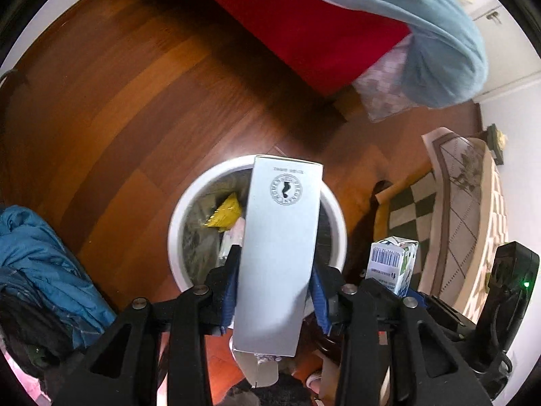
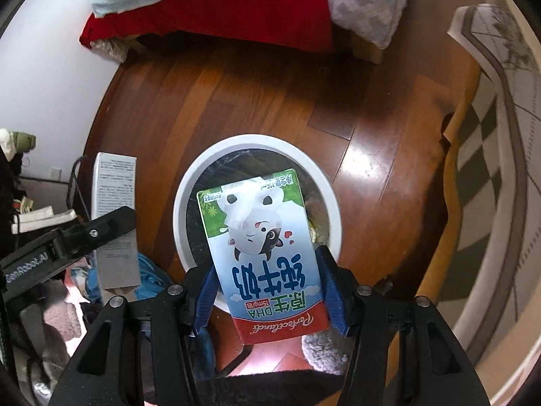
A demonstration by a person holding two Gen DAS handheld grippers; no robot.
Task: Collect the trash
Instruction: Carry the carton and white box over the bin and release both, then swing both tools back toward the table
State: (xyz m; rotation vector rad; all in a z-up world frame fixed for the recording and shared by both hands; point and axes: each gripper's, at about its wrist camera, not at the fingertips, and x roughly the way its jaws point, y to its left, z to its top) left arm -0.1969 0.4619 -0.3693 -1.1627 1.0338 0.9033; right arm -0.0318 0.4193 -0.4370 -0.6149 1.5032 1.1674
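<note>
A home bedroom is indicated. A reddish wood plank floor (image 1: 142, 108) is seen throughout. A bed draped in a red cover (image 1: 304, 23), with a pale blue quilt (image 1: 422, 34) hanging over it, is noted at the top. A patterned rug (image 1: 456, 203) is laid to one side. Clothing, including a blue jacket (image 1: 44, 264), is piled nearby. A white waste bin (image 2: 257, 145) lined with a bag is set on the floor.

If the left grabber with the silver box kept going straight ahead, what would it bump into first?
Probably the round white trash bin on the wooden floor. The left gripper points the tall silver cardboard box over its opening, so the box would likely reach the yellow wrapper and other rubbish inside first. Depth is hard to judge.
</note>
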